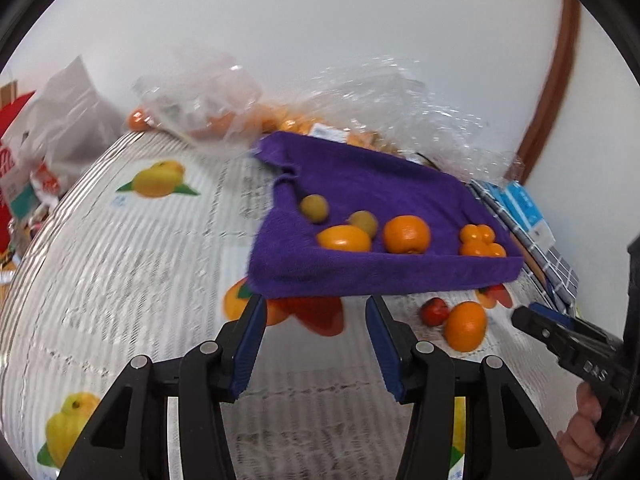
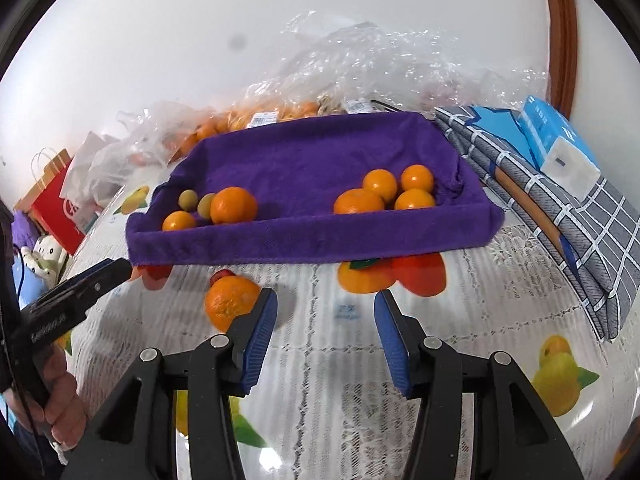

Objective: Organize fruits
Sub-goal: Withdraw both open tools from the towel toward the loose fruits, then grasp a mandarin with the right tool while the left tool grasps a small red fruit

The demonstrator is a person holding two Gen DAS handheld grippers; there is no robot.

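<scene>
So the one real orange still loose [image 2: 230, 300] sits on the desk [image 2: 328, 360] just in front of the purple towel-lined tray [image 2: 312, 236], with a small red fruit [image 1: 435, 311] touching it on the tray side. It's just left of the right gripper [image 2: 325, 340], whose jaws stand partly open with nothing between them. The left gripper [image 1: 316, 344] is the same deal, jaws partly open and empty, aimed at the tray's front edge, well apart from the orange.

Biggest risk I see is that the orange is round and sits on a slick-looking printed lace cloth. If one jaw bumps it before the other gets around it, it probably rolls off sideways or under the towel's overhang. The jaws also look barely wider than the orange, so they'd likely need to open more first. The red fruit could get pinched along with it or knocked away. And the cloth has printed oranges [image 2: 362, 280] right there, easy to mistake for the real thing.

As for pointing: the orange is near enough a ball, so no real long axis. I can't make out where its stem end faces. The tray's long axis runs left-right across both views, with fruit clustered at its two ends.
</scene>
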